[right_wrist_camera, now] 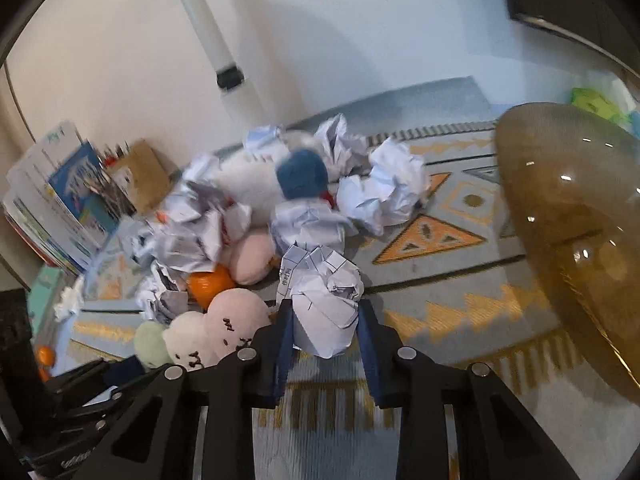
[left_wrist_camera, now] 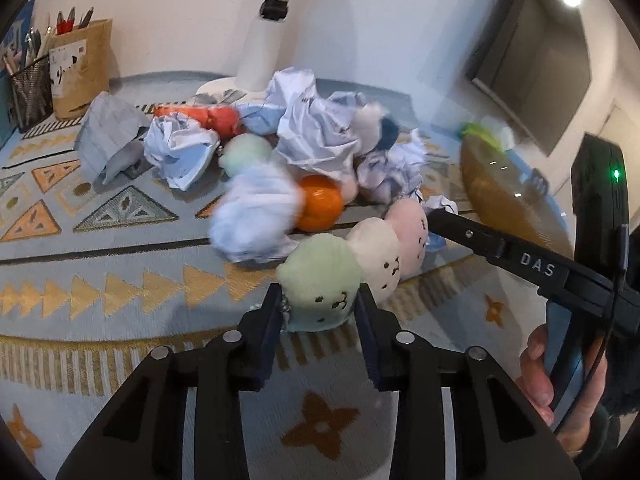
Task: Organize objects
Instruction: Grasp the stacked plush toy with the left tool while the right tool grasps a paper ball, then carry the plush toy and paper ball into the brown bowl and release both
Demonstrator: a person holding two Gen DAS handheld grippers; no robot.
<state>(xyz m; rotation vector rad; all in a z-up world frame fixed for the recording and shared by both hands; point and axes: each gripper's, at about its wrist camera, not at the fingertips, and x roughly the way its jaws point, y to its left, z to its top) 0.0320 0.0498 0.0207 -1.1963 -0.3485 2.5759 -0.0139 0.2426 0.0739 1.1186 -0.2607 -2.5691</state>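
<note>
Left wrist view is showing the left gripper (left_wrist_camera: 318, 306) squeezing the soft green plush (left_wrist_camera: 320, 280) at lower centre, a light, yielding thing best pinched mid-body, while the right gripper (right_wrist_camera: 325, 322) is clamping a crumpled paper ball (right_wrist_camera: 326, 300).

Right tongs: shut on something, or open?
Shut: the right tongs squeeze a crumpled paper ball, both pads pressed against its sides.

"DAS" in white letters on the black arm of the right gripper (left_wrist_camera: 440, 216). Print on the crumpled papers (right_wrist_camera: 324, 300) too blurred to read.
</note>
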